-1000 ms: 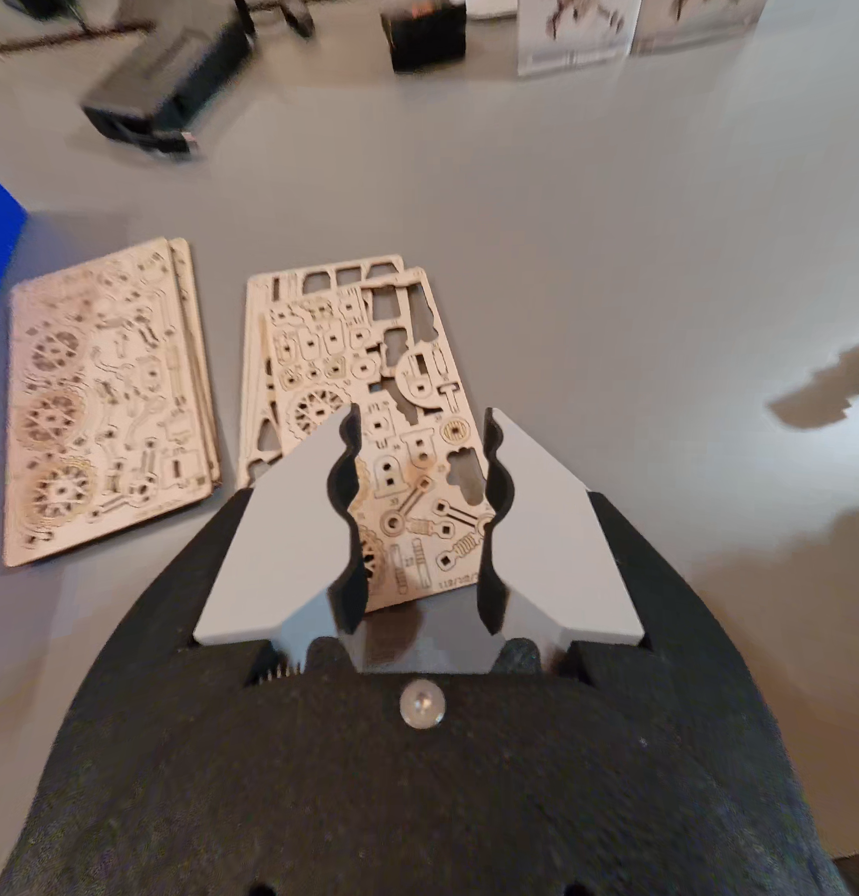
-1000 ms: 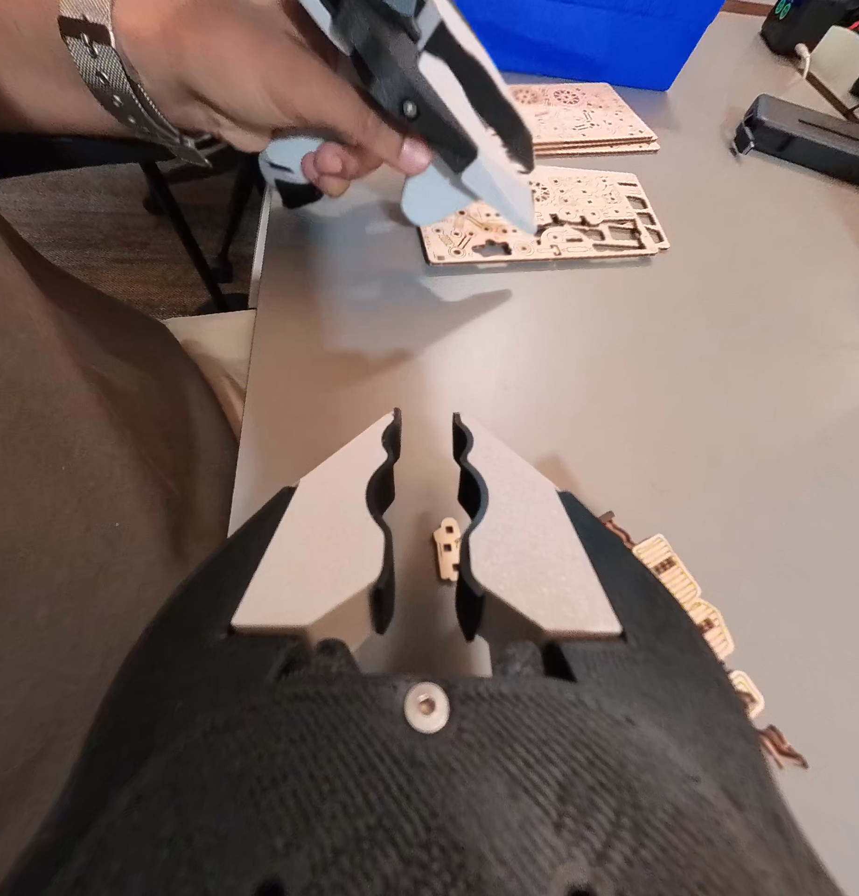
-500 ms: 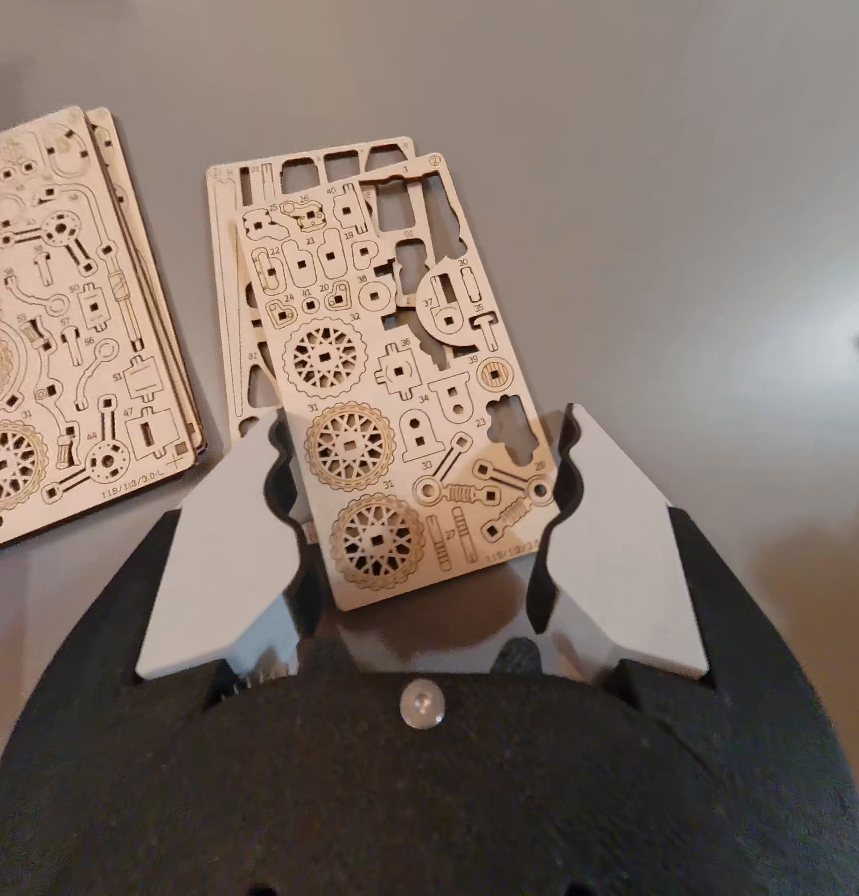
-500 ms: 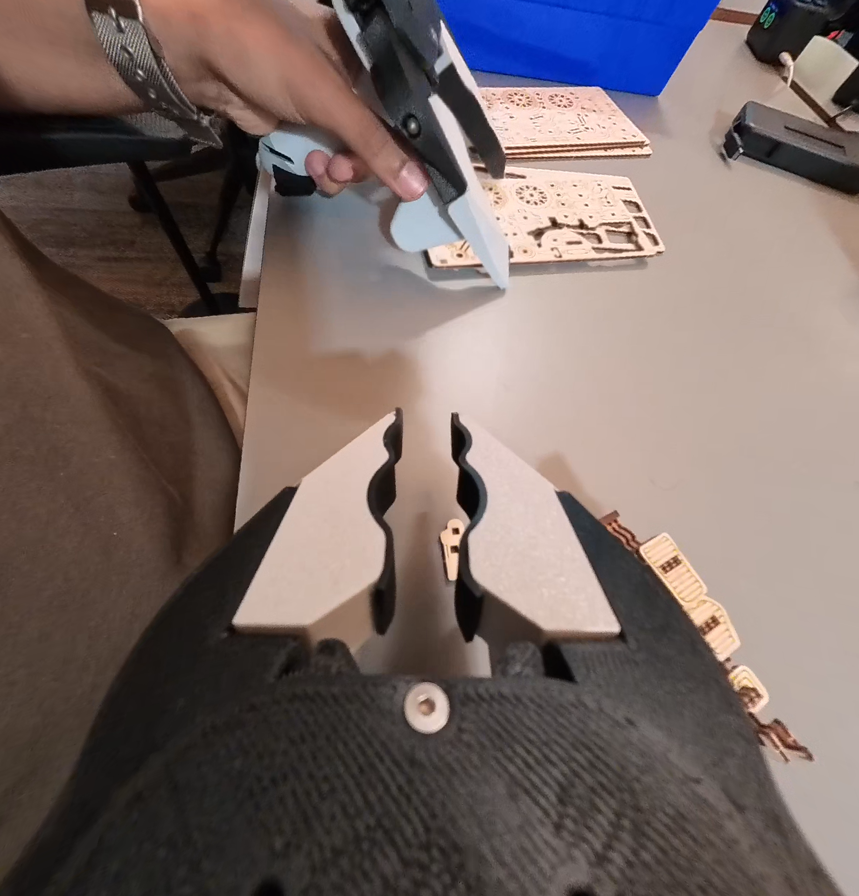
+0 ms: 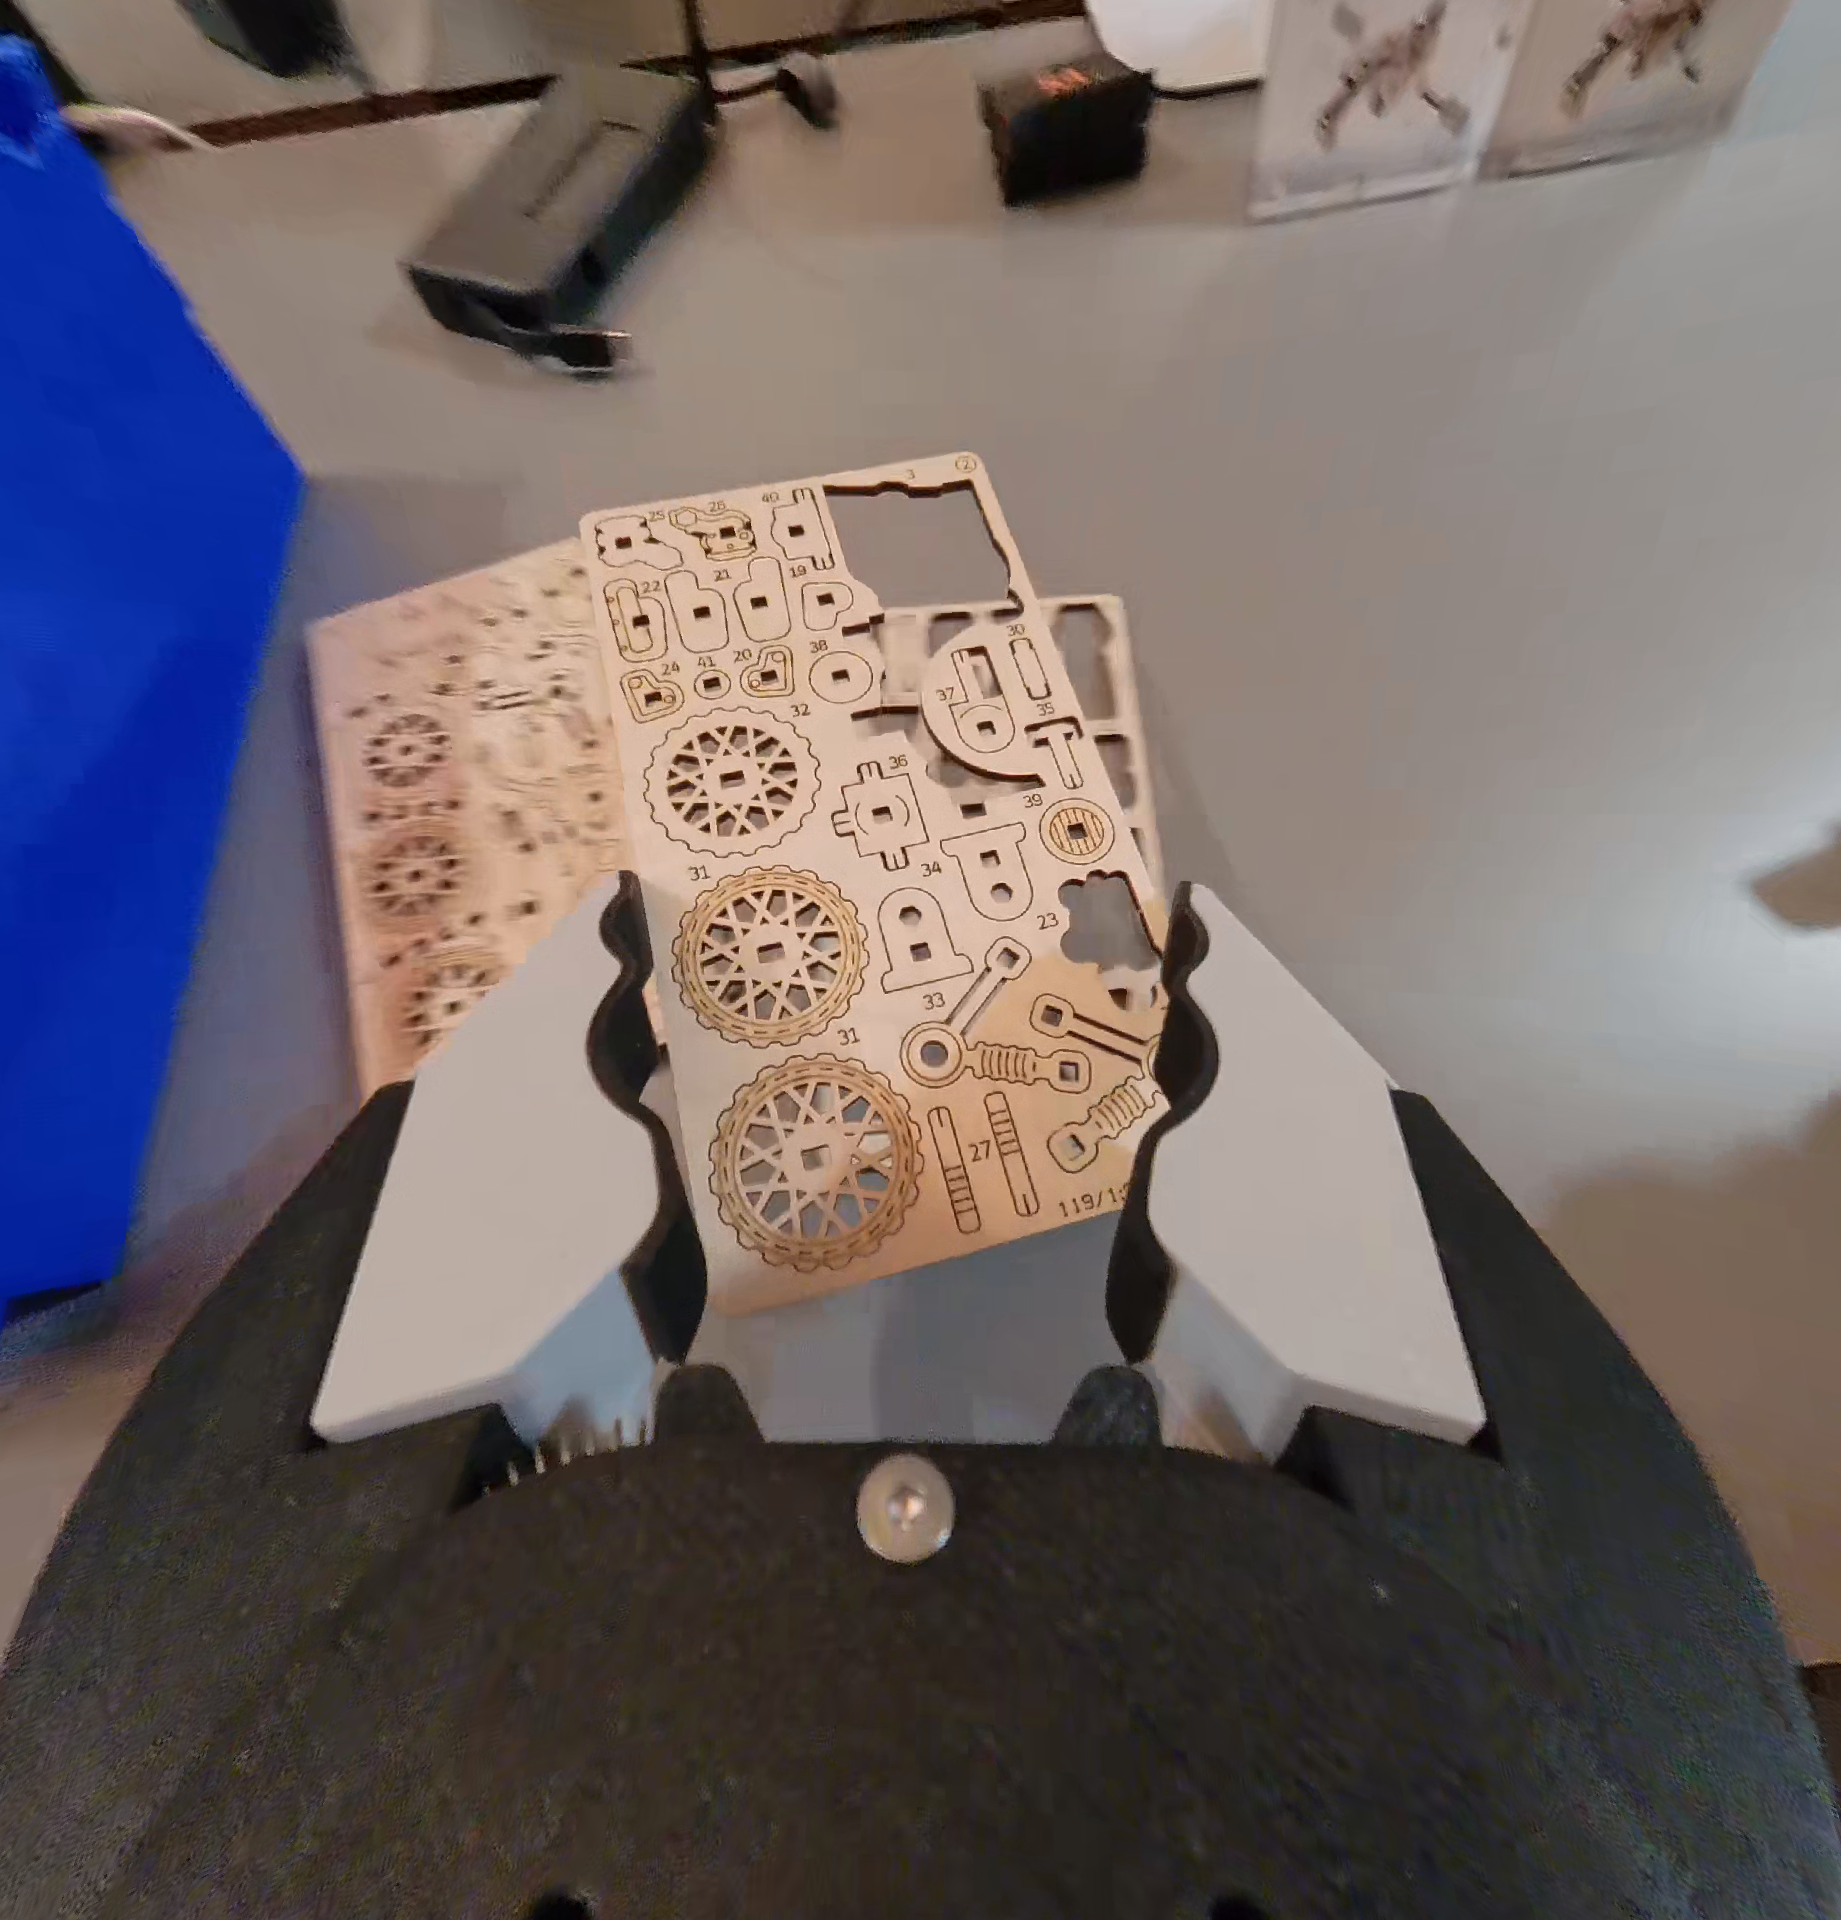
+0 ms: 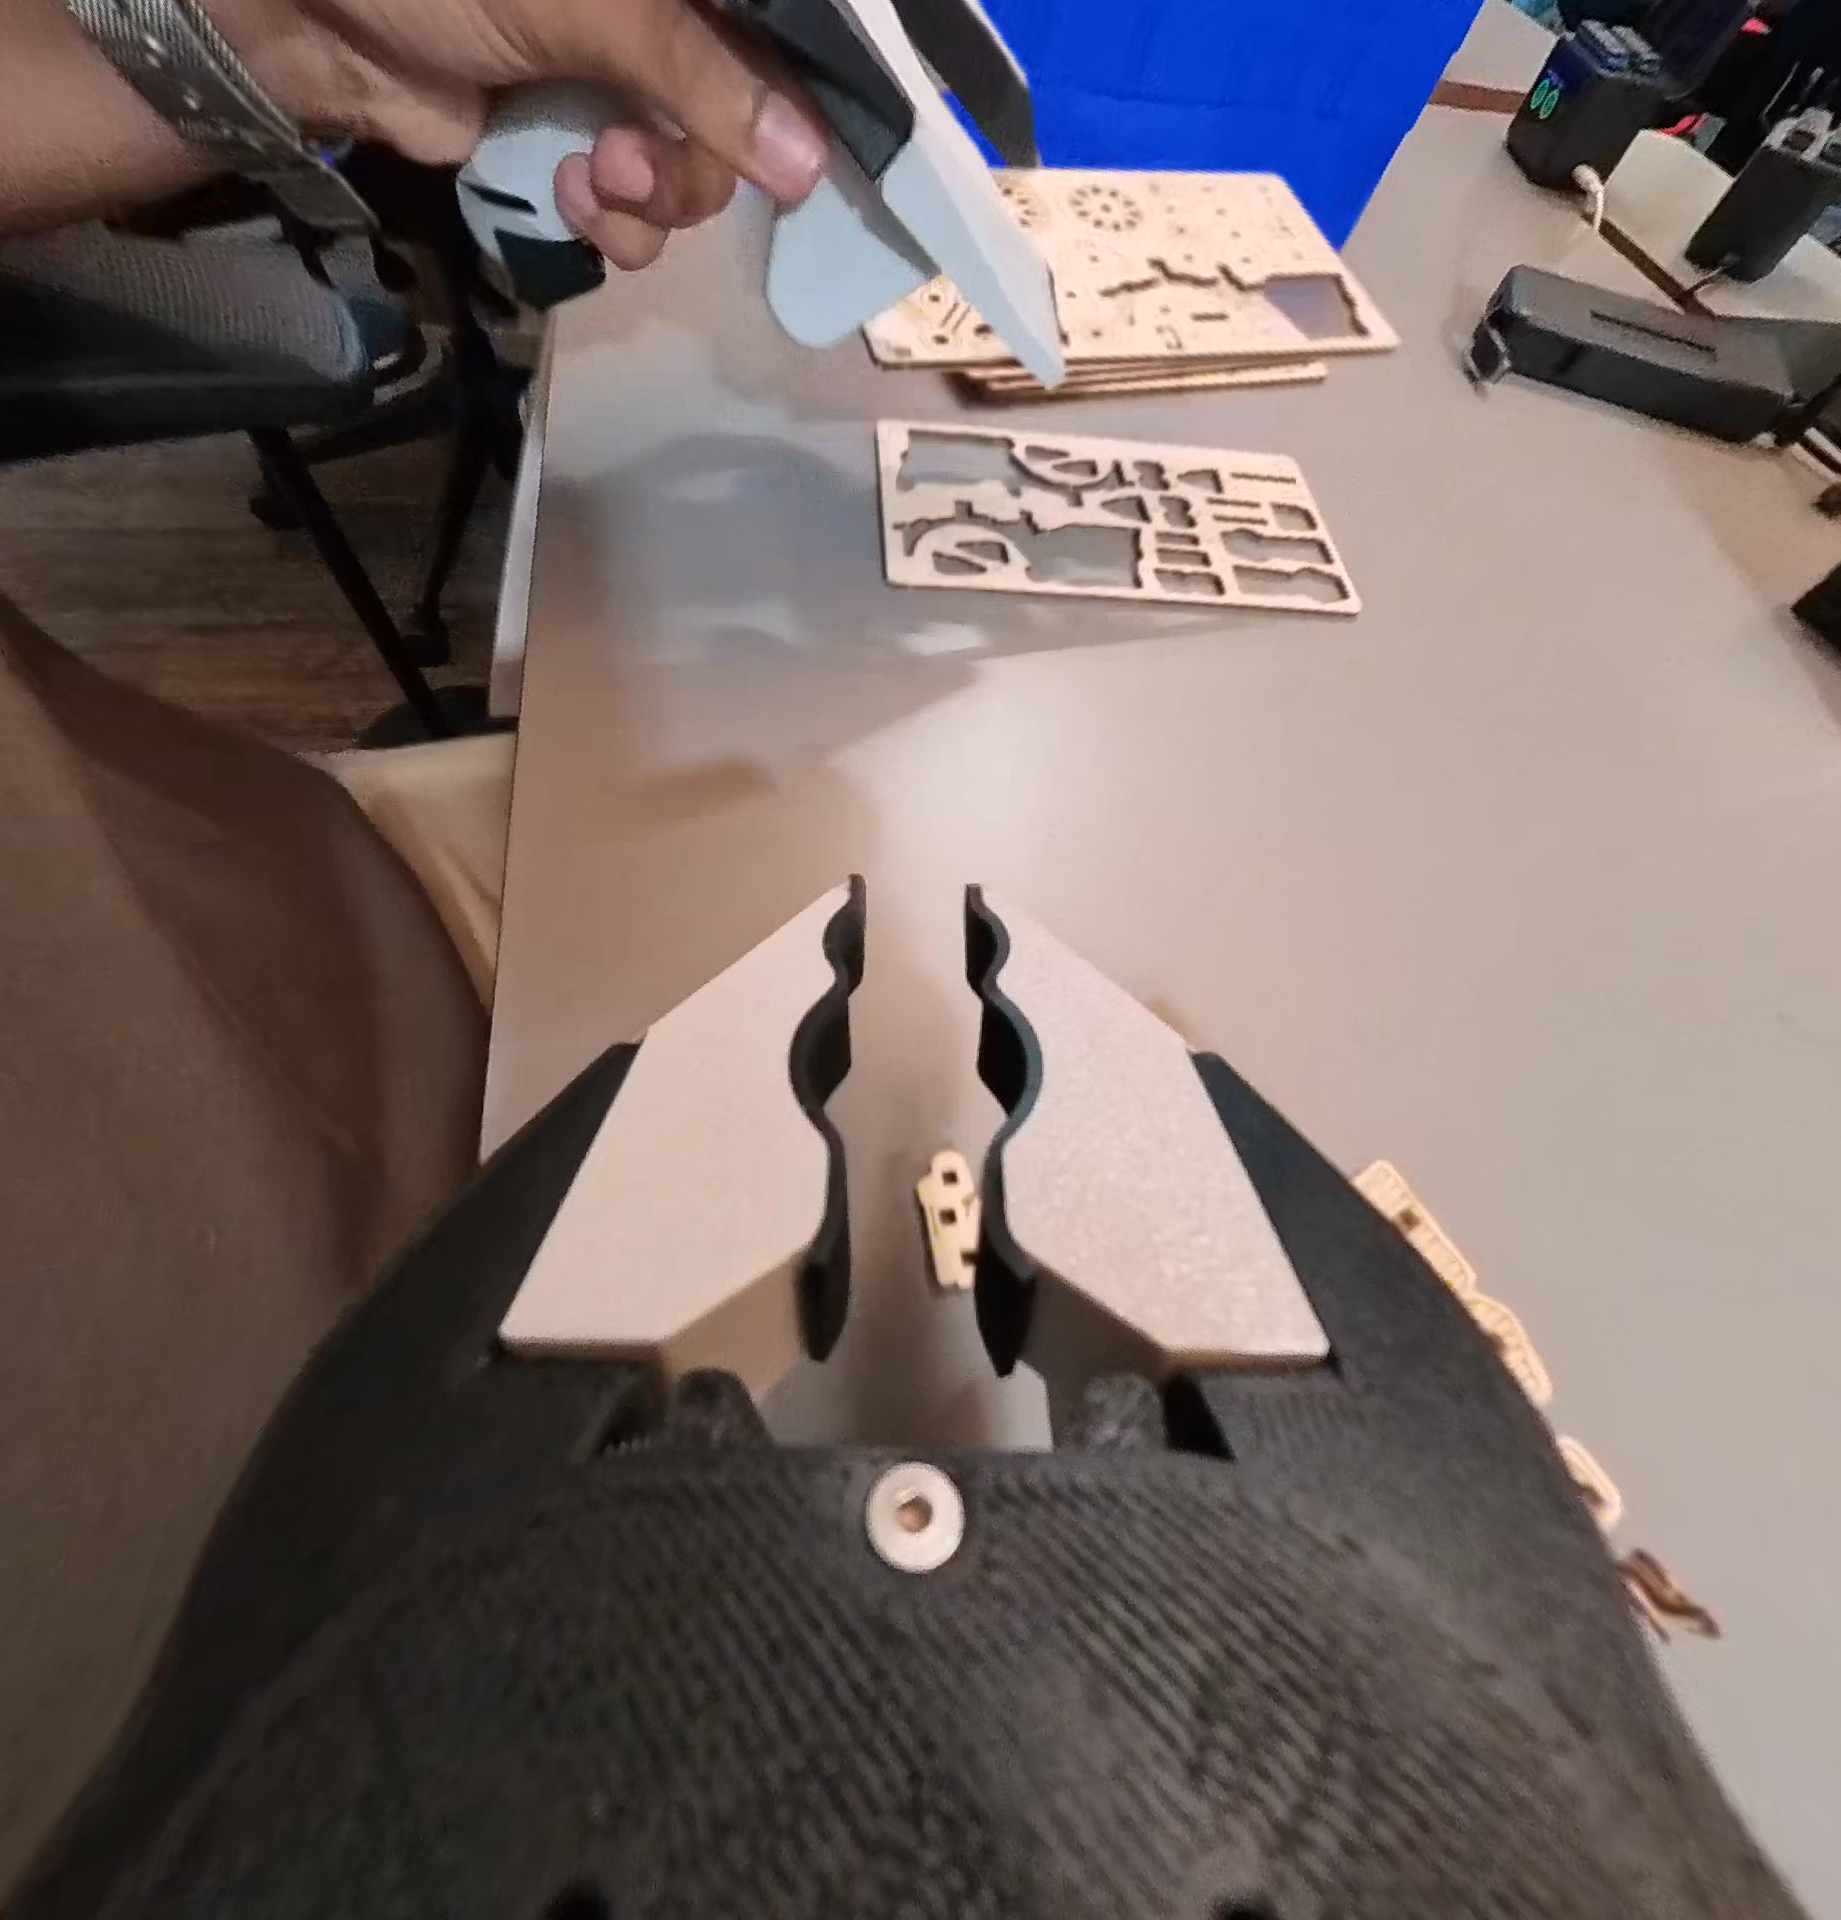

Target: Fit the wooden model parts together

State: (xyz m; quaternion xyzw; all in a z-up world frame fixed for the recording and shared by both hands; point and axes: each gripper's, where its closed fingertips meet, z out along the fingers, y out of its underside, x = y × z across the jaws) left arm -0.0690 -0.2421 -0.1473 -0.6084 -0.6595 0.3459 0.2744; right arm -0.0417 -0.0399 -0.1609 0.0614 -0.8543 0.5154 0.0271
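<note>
**Left wrist view.** The left gripper [image 5: 905, 894] is clamped edgewise on a thin rectangular pale plywood sheet [image 5: 854, 935] laser-cut with spoked wheels, links and small brackets. The sheet's long edges sit against the black wavy inner pads of the two grey fingers [image 5: 521, 1143]. Its near end lies deep between them and its far end reaches out well past the fingertips. One large outline at the far right corner is already punched out.

Beyond and to the left of the fingers, a blurred stack of uncut plywood sheets [image 5: 448, 810] lies flat on the grey table [image 5: 1415, 520]. An almost emptied plywood frame [image 5: 1103, 665] shows behind the held sheet, ahead and slightly right. A blue bin [image 5: 85, 727] stands at far left. A black oblong case [image 5: 563, 208] lies far ahead near the table's back edge.

**Right wrist view.** The right gripper [image 6: 914, 883] is low over the table near its front edge. Its jaws are parted by a narrow gap and grasp nothing. A small notched wooden piece [image 6: 947, 1226] shows in that gap, close against the inner edge of the right-hand finger. Whether it touches the pad cannot be told. A row of small wooden parts [image 6: 1415, 1236] lies just right of the gripper body, partly hidden by it. Far ahead and to the left, a person's hand [image 6: 542, 62] holds the left gripper above the stack.
</note>
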